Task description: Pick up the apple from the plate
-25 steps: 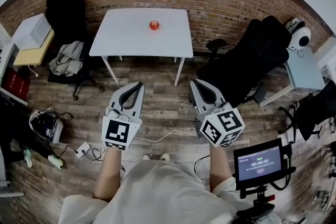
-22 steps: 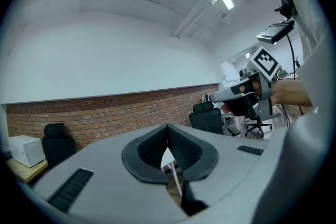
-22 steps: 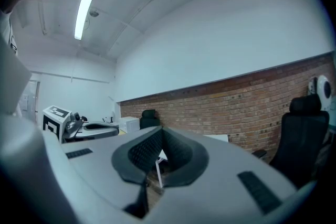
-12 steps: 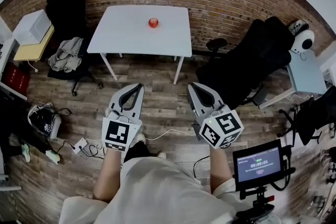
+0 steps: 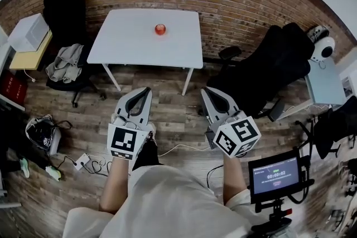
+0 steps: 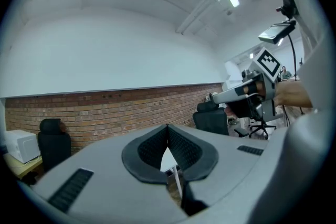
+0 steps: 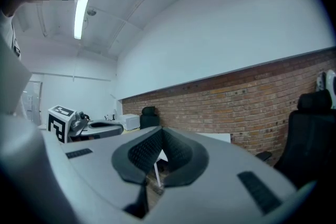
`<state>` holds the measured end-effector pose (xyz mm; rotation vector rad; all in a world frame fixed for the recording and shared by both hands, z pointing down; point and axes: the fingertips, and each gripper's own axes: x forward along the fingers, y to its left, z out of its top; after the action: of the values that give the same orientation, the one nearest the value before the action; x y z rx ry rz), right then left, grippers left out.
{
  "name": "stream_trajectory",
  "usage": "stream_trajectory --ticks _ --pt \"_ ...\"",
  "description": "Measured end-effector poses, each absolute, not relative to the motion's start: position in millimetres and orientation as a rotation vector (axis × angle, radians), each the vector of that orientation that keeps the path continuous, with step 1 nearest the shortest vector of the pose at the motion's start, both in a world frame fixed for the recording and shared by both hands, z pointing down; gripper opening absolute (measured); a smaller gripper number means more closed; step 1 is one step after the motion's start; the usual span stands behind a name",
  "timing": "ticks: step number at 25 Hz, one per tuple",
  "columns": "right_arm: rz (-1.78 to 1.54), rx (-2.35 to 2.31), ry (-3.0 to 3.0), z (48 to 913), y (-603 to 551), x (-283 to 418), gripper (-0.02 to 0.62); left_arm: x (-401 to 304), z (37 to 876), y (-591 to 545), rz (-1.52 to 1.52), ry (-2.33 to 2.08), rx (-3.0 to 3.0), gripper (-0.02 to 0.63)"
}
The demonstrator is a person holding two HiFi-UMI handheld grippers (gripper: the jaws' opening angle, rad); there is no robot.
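Observation:
A red apple [image 5: 160, 29] rests near the far middle of a white table [image 5: 122, 44]; the plate under it is too small to make out. In the head view both grippers are held level over the wooden floor, well short of the table. My left gripper [image 5: 146, 90] is shut and empty, its dark pads meeting at the tip [image 6: 167, 127]. My right gripper [image 5: 205, 90] is likewise shut on nothing [image 7: 162, 129]. Each gripper view shows the other gripper off to the side, and a sliver of the table [image 6: 169, 159] shows through the jaw loop.
A brick wall [image 5: 240, 3] runs behind the table. Black office chairs stand at left [image 5: 64, 8] and right [image 5: 273, 64]. A chair with clothes [image 5: 67, 61] and a yellow desk with a white box [image 5: 28, 33] are at left. A screen on a stand [image 5: 275, 174] sits near right.
The person has stepped toward the table, which now lies a little nearer and larger in the head view. Both grippers came along with the body and stayed shut.

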<state>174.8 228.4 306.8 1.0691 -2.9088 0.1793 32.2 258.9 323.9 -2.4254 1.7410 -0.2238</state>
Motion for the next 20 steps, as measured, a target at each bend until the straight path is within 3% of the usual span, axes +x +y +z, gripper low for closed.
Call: stream_trajectory --ticks 20 --pt "0.158 1.148 -2.858 303 47 84 0.003 -71 324 61 -0.222 1.703 -2.491 0.006"
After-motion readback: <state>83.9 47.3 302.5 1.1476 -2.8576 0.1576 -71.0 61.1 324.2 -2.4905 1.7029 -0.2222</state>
